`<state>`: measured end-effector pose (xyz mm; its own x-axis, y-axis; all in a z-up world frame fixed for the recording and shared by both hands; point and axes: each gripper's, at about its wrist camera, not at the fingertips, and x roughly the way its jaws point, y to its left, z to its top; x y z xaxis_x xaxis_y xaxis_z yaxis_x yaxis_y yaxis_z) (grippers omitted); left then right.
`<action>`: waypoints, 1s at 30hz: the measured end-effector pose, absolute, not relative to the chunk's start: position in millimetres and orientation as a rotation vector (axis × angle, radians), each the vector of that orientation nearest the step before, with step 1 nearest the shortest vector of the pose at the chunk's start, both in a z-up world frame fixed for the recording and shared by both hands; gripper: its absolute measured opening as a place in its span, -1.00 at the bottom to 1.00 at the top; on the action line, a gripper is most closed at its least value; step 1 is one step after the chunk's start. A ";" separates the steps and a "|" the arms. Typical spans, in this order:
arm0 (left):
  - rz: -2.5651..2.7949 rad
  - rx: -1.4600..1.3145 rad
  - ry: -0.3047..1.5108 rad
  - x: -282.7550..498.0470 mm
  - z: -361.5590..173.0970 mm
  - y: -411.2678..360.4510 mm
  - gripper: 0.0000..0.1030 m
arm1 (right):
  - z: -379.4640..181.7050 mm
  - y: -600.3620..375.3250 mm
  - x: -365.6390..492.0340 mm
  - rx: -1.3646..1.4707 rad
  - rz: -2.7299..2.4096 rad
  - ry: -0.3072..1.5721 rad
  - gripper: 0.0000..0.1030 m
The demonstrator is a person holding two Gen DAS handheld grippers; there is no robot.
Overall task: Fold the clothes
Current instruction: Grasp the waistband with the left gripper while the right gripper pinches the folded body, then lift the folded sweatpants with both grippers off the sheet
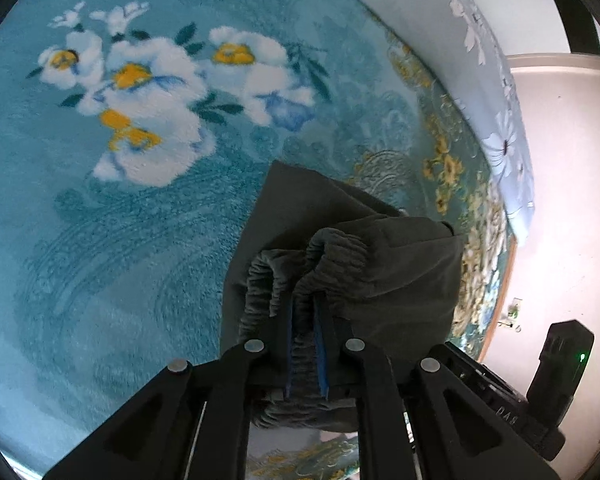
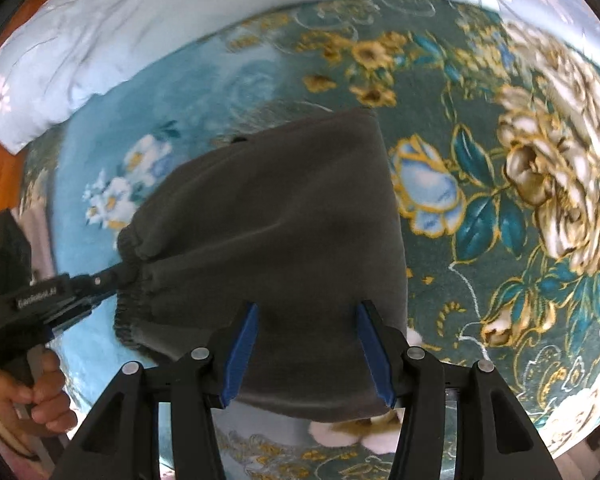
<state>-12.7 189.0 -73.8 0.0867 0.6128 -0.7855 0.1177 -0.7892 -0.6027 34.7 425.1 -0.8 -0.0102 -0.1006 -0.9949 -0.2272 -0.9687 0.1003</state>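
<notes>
The left gripper (image 1: 304, 320) is clamped on the gathered waistband of the dark grey shorts (image 2: 284, 216), its blue pads squeezed tight with ruched elastic bunched between and around them. Seen from the right wrist, that same gripper comes in from the shorts' left side, biting the waistband edge, with a hand (image 2: 40, 392) wrapped round its grip just below.

The right gripper (image 2: 306, 352) points down over the shorts with its jaws standing apart; the near part of the cloth lies between the blue pads (image 2: 242, 352), but I cannot tell whether they touch it.

The shorts lie folded on the teal blanket (image 1: 100, 240), waistband toward the left gripper, the far folded edge fairly flat. White and yellow flowers (image 1: 148, 92) are printed on the blanket beyond the shorts on the left gripper's side; large cream and blue roses (image 2: 540, 160) spread out on the other side. Further off, past the shorts, lies a pale blue pillow (image 2: 60, 60).
</notes>
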 end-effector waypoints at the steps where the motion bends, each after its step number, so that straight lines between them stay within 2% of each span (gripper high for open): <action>1: 1.741 -1.994 -0.727 -12.4 -78.0 188.7 -0.78 | -6.2 427.9 33.2 -2.153 2.124 0.372 0.07; 11: 1.715 -2.017 -0.725 -18.0 -87.9 182.9 -0.73 | -31.2 428.3 31.2 -2.186 2.075 0.345 0.17; 16: 1.748 -1.992 -0.670 -17.7 -54.7 174.2 -0.74 | 2.2 434.0 41.9 -2.121 2.134 0.452 0.17; 20: 1.771 -1.880 -0.635 -5.1 -13.6 164.1 -0.75 | 28.2 427.8 64.0 -2.104 2.202 0.433 0.17; 23: 1.698 -1.868 -0.527 14.4 -7.5 177.3 -0.75 | 23.7 417.3 75.9 -2.149 2.205 0.379 0.17; 28: 1.693 -1.961 -0.299 36.0 -38.9 210.0 -0.75 | 4.7 416.6 84.0 -2.160 2.154 0.404 0.17; 30: 1.716 -1.979 -0.300 36.1 -49.3 208.9 -0.90 | -4.8 417.7 83.6 -2.165 2.133 0.415 0.17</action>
<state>36.1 208.9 -49.3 0.1812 0.4748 -0.8612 -0.1546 -0.8511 -0.5017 83.6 417.7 -4.8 -0.0019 -0.1395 -0.9902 -0.2424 -0.9606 0.1358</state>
